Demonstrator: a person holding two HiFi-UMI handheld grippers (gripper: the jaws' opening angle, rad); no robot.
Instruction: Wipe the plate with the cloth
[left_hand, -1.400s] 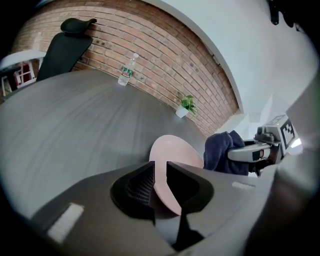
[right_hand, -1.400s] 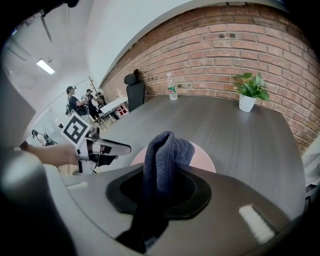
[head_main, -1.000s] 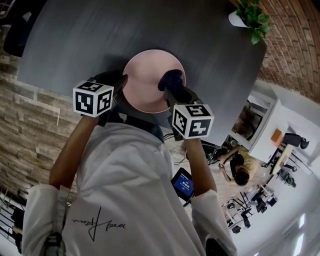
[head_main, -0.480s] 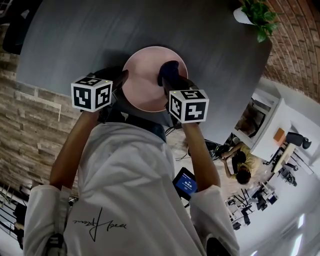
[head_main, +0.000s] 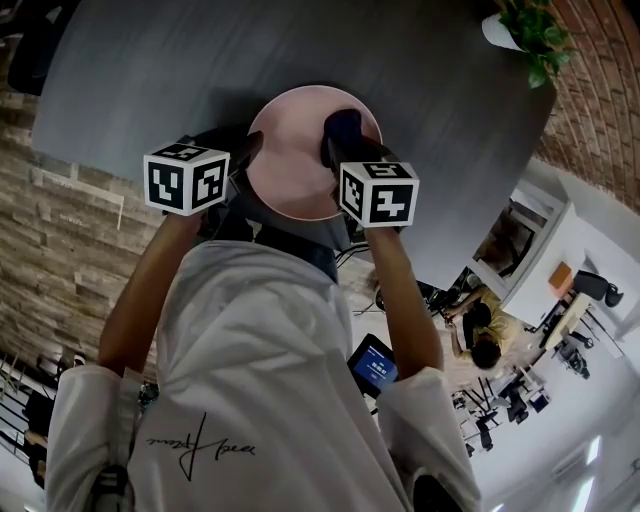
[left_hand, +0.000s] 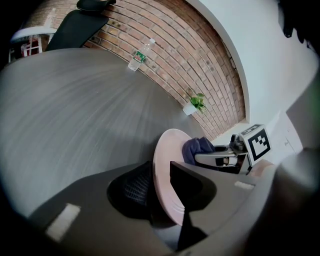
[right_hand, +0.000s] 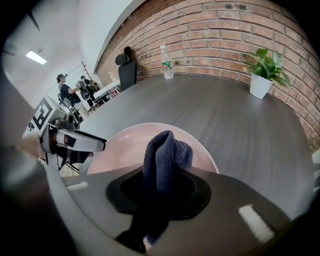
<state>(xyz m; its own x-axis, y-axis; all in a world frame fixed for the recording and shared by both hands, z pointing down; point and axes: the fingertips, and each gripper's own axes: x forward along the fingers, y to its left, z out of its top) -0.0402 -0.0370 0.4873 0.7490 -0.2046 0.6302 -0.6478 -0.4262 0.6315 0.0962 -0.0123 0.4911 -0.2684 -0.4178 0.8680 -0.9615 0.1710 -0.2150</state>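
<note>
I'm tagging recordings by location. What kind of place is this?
Probably an office or lab meeting area: a large dark table by a brick wall, an office chair at its far edge, and a person standing among equipment in the open room beyond.

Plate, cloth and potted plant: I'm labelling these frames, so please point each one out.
plate (head_main: 290, 162): head view, bare pink centre.
cloth (right_hand: 166, 150): right gripper view, upper fold.
potted plant (right_hand: 260, 86): right gripper view, white pot.
</note>
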